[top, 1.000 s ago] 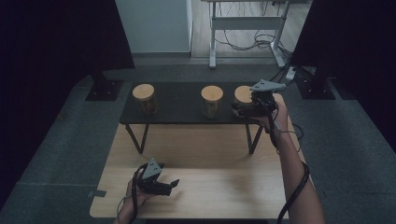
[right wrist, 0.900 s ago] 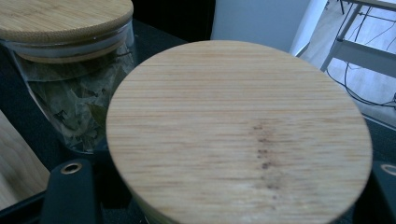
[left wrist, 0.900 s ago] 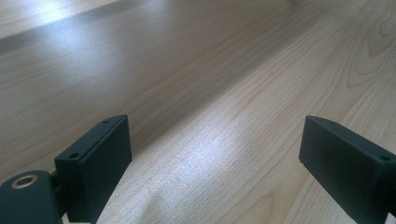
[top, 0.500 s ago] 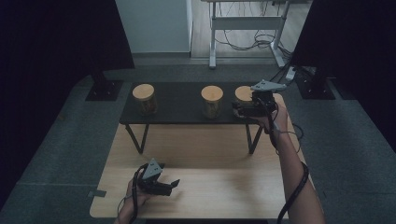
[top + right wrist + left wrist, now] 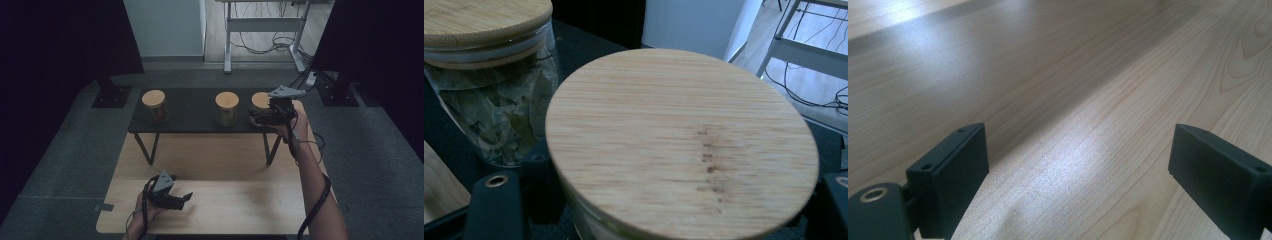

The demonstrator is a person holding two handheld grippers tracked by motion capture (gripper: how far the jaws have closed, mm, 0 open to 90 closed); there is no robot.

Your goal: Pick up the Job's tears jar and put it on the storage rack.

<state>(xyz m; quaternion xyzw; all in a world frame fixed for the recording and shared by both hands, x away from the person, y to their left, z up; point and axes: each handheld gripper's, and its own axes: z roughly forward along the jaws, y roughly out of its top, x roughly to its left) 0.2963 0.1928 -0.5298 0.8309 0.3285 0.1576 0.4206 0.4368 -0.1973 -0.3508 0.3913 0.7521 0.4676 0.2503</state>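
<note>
- Dark curtains hem the room; a pale wooden table (image 5: pixel 220 200) sits below a black shelf (image 5: pixel 195 112) carrying three jars with bamboo lids.
- My right gripper (image 5: pixel 256 119) sits at the rightmost jar (image 5: pixel 260 102), at the shelf's right end; the high view hides most of the glass behind the tool.
- Its own camera puts that jar's lid (image 5: pixel 684 145) between the jaws, which have just been easing apart. The pads are hidden under the lid's rim, so possibly still touching glass; I cannot tell.
- That view also shows dried leaves in the middle jar (image 5: pixel 489 100), which are too small to make out from above.
- My left gripper (image 5: pixel 186 200) rests low on the table, jaws wide apart, nothing between.
</note>
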